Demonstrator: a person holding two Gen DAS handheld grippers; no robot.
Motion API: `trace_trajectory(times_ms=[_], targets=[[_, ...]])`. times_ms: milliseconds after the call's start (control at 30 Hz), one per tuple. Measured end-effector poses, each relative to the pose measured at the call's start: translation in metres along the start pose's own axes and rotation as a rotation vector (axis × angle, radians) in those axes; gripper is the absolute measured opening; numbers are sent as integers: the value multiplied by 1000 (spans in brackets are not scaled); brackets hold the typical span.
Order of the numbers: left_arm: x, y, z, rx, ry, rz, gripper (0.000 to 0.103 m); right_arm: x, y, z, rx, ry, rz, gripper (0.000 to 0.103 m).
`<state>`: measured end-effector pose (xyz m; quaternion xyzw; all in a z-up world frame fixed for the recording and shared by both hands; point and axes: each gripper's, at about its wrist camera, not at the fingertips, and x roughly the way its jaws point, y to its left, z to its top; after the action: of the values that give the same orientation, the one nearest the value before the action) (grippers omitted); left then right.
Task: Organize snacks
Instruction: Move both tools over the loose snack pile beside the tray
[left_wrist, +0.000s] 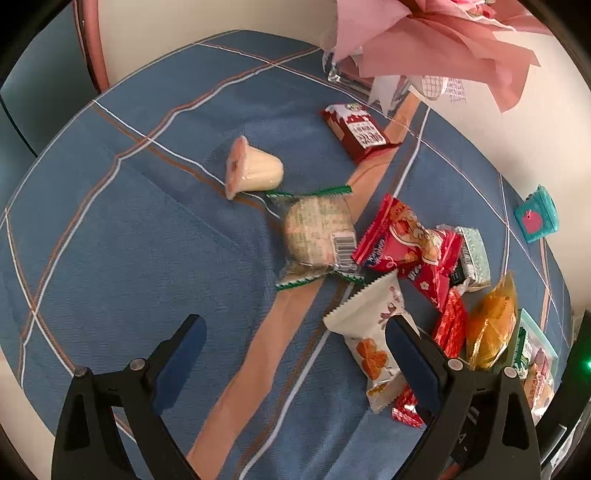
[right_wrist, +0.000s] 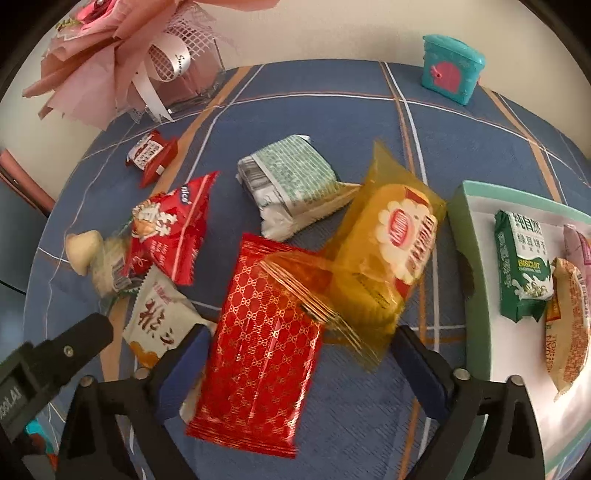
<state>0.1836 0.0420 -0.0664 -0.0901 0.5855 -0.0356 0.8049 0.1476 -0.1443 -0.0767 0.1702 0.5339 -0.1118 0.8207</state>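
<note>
On the blue checked cloth of the surface (right_wrist: 295, 96) the snacks lay in a loose heap. The right tongs (right_wrist: 295, 354) stood wide apart over a shiny red foil packet with a gold pattern (right_wrist: 258, 354), which lay between the two jaws; I could not tell if the pads touched it. A transparent yellow cake wrapper (right_wrist: 391, 251) overlapped its upper corner. To the right was a white tray with a pale green rim (right_wrist: 461, 229), holding a green biscuit packet (right_wrist: 522, 266) and two more packets. The left tongs (left_wrist: 295, 354) were released and held nothing; the right jaw hung over a white packet with orange print (left_wrist: 365, 332). Further away lay a green-edged round cake packet (left_wrist: 317, 236), a small pale jelly cup on its side (left_wrist: 255, 170) and a dark red bar (left_wrist: 356, 131).
</note>
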Motion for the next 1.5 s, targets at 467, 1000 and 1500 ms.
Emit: trace_trajectory(times_ms=[467,1000,1500], targets=[[27,-34,-5,31,58,-49,97,-7,-18,-5,-57,-7,-10,71],[44,-71,-9,137,58,56,98,-4,-9,-13,-124,-18,-22,71],[32,-27,-10,135,91,73,97,-9,-21,-21,-127,9,-20,70]])
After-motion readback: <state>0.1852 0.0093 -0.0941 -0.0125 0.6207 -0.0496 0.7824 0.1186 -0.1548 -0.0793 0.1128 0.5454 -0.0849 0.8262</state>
